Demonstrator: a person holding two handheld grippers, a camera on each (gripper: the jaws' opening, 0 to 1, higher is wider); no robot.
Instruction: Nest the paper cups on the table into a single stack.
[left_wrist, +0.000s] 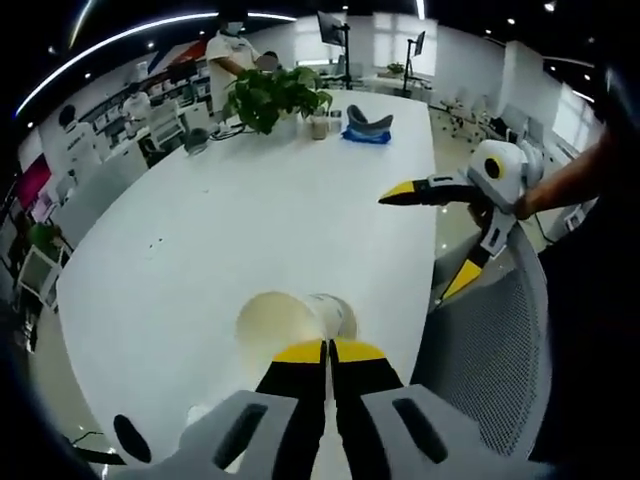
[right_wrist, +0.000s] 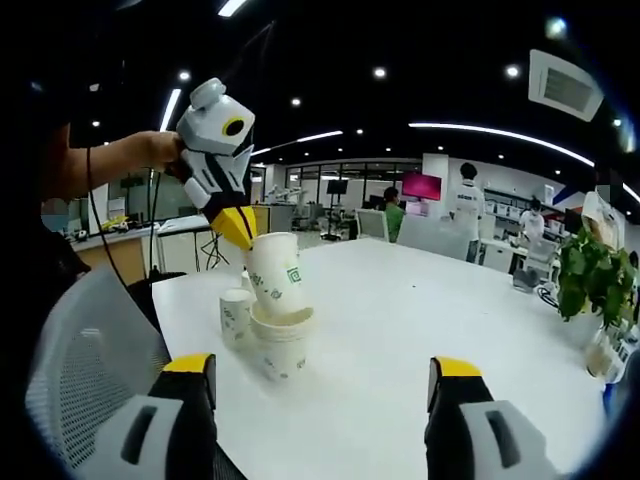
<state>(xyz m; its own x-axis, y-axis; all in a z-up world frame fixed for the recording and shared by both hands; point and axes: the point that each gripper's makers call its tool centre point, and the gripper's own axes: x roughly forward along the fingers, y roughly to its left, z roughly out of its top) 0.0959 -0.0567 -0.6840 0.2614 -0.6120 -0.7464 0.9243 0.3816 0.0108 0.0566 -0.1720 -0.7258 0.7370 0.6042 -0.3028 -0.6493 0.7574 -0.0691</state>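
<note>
Paper cup (right_wrist: 276, 275), smooth and tapered, pinched in left claw (right_wrist: 243, 232) over stacked cup (right_wrist: 282, 345); right claw (right_wrist: 325, 385) wide apart.

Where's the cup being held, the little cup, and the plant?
Held cup (right_wrist: 277, 277), right gripper view, its side wall.
Little cup (right_wrist: 235, 315), right gripper view, its side.
Plant (left_wrist: 275, 95), left gripper view, its leaves.

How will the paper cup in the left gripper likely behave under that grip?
The paper cup looks thin-walled, so the left gripper, pinching its rim, may dent it. It is probably very light. Hanging tilted over the lower cup, it could catch rather than nest.
</note>
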